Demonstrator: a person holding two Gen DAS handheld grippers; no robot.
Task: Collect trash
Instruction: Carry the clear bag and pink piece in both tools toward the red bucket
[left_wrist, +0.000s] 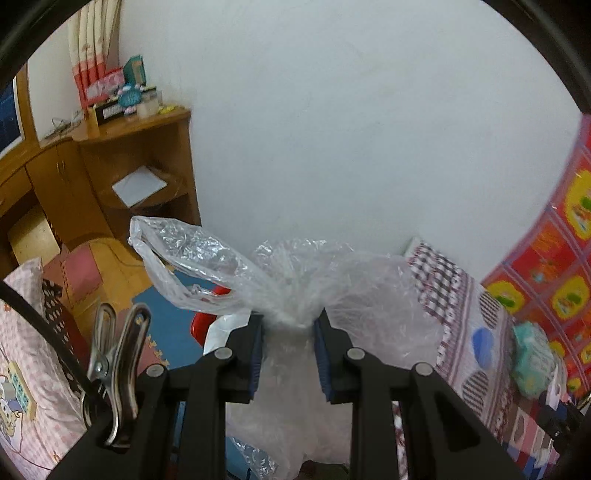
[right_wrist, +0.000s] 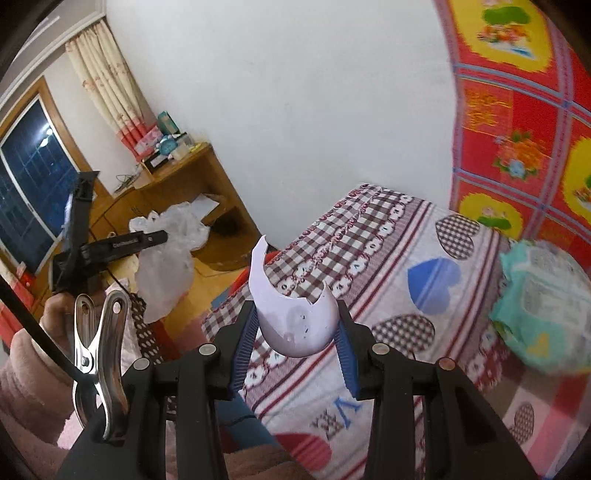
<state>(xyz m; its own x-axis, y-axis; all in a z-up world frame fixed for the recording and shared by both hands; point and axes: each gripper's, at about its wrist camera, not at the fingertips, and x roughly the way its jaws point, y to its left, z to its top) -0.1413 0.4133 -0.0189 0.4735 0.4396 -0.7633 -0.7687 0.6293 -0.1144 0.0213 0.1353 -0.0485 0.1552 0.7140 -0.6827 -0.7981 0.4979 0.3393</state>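
My left gripper (left_wrist: 289, 325) is shut on the bunched neck of a clear plastic bag (left_wrist: 229, 273); the bag's handles flare up and to the left, and its body hangs down between the fingers. The same bag (right_wrist: 168, 254) shows in the right wrist view at the left, dangling from the left gripper (right_wrist: 162, 236), which a hand holds. My right gripper (right_wrist: 297, 325) is shut on a broken white eggshell-like piece (right_wrist: 295, 321), jagged edge upward, held above the bed (right_wrist: 369, 258).
A bed with a checked and heart-patterned sheet fills the right. A teal wipes pack (right_wrist: 539, 306) lies on it near a red and yellow patterned cloth (right_wrist: 517, 129). A wooden desk (left_wrist: 122, 155) with boxes and a clock stands at the left wall.
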